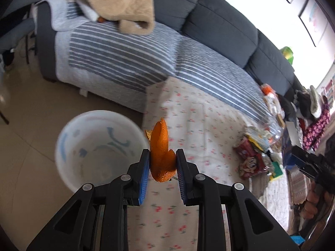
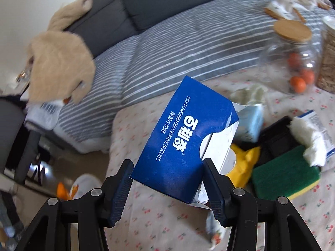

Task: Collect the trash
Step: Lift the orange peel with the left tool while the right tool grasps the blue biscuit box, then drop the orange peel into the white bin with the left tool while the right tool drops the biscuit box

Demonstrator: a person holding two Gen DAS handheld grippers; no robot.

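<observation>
Left tool (image 1: 162,160) clamped on an orange peel (image 1: 161,152) just right of the white bin (image 1: 95,146), right tool (image 2: 167,176) gripping a torn blue biscuit box (image 2: 180,144) above the cherry-print cloth (image 2: 282,219), well right of the bin

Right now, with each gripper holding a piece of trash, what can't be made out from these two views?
- Left wrist view: white bin's contents, blurred, its near wall hidden behind the left gripper holding the orange peel.
- Left wrist view: right gripper, its fingers hidden among the clutter at the edge.
- Right wrist view: blue biscuit box, inside hidden by its torn flap.
- Right wrist view: glass jar's orange contents, blurred.
</observation>
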